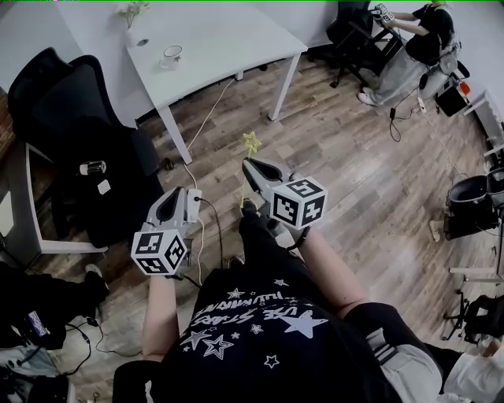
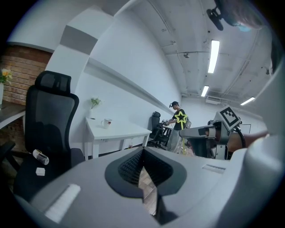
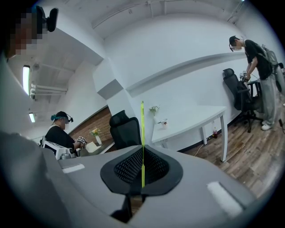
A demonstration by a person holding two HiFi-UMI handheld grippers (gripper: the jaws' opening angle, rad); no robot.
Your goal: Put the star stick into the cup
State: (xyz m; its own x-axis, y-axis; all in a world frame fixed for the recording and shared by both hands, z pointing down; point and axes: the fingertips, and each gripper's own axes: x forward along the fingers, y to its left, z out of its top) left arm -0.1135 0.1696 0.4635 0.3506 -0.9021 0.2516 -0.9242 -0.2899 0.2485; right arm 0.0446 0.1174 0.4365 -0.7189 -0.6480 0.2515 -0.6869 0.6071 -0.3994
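You hold the star stick (image 1: 251, 142) upright in your right tongs (image 1: 250, 168). They pinch it low on its thin yellow-green shaft, with the star at the top, out over the wooden floor. The cup (image 1: 172, 55) sits on the white bench (image 1: 228, 39), well apart from the stick and near a small plant (image 1: 134, 11). Your left tongs (image 1: 176, 193) are closed to a narrow slit with nothing between them. The main risk looks like the grip: the shaft is slim and held at one point, so it could swivel or slide as you carry it over. A tilted stick catching the cup's rim may tip the cup. The chair (image 1: 63, 102) beside the bench could snag your arm.
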